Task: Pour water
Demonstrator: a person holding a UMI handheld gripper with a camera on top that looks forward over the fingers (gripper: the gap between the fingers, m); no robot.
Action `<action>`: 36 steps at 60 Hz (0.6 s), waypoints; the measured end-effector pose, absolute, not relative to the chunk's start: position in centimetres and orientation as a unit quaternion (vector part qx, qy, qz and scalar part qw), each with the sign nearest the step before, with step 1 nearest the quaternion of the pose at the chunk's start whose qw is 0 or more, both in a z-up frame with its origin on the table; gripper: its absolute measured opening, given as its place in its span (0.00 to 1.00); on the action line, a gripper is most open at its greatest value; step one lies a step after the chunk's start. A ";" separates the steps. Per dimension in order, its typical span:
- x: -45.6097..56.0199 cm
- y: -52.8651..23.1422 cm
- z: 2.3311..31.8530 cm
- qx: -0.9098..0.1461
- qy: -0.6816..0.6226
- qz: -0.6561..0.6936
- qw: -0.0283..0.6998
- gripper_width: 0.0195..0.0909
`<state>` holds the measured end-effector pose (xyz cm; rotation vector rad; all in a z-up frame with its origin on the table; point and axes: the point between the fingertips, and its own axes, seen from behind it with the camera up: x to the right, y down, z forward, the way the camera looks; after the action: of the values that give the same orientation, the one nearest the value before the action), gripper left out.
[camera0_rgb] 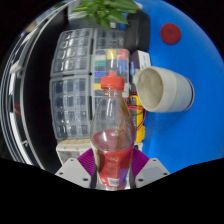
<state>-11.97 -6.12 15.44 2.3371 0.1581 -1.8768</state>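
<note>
A clear plastic bottle (112, 125) with an orange cap and a red label stands upright between my fingers. Its lower part holds reddish liquid. My gripper (112, 165) is shut on the bottle, with both purple pads (86, 160) pressed against its sides at label height. Just beyond the bottle, to its right, a white mug (165, 89) lies on its side over the blue surface (195, 70), its open mouth facing the bottle's neck. The bottle's cap sits close to the mug's rim.
Clear plastic drawer units (78, 70) stand behind the bottle to the left. A green plant (103, 10) sits at the back. A small red round object (171, 33) rests on the blue surface beyond the mug. Colourful small items (115, 62) lie behind the bottle.
</note>
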 end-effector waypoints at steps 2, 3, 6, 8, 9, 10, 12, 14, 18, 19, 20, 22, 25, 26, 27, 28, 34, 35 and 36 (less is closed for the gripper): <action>-12.3 -6.1 15.5 0.776 0.037 -0.624 0.085 0.35; -12.1 -6.2 15.6 0.777 0.029 -0.622 0.093 0.35; -12.6 -6.2 15.9 0.775 0.004 -0.621 0.118 0.35; -12.8 -6.1 15.9 0.772 -0.015 -0.621 0.134 0.35; -12.9 -6.1 15.9 0.770 -0.024 -0.621 0.142 0.35; -13.0 -6.1 15.9 0.769 -0.032 -0.621 0.150 0.35; -13.2 -5.9 15.9 0.766 -0.048 -0.621 0.161 0.36; -13.0 -5.9 15.7 0.765 -0.058 -0.619 0.168 0.35; -13.2 -5.9 15.6 0.768 -0.064 -0.612 0.177 0.35; -13.2 -6.0 15.5 0.769 -0.062 -0.611 0.178 0.35; -13.1 -6.0 15.4 0.770 -0.059 -0.610 0.178 0.35; -13.1 -6.2 15.3 0.772 -0.052 -0.609 0.177 0.35; -13.0 -6.2 15.1 0.774 -0.038 -0.610 0.167 0.35; -12.7 -6.3 14.9 0.774 -0.029 -0.612 0.162 0.35; -12.7 -6.2 15.1 0.776 -0.020 -0.610 0.160 0.35; -12.7 -6.2 15.0 0.776 -0.013 -0.612 0.153 0.35; -12.6 -5.4 15.7 0.770 0.064 -0.629 0.085 0.36; -12.6 -5.1 16.0 0.769 0.082 -0.630 0.071 0.35; -12.5 -4.9 16.3 0.766 0.101 -0.632 0.056 0.35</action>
<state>-12.51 -4.87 16.32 2.3252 0.3055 -1.9175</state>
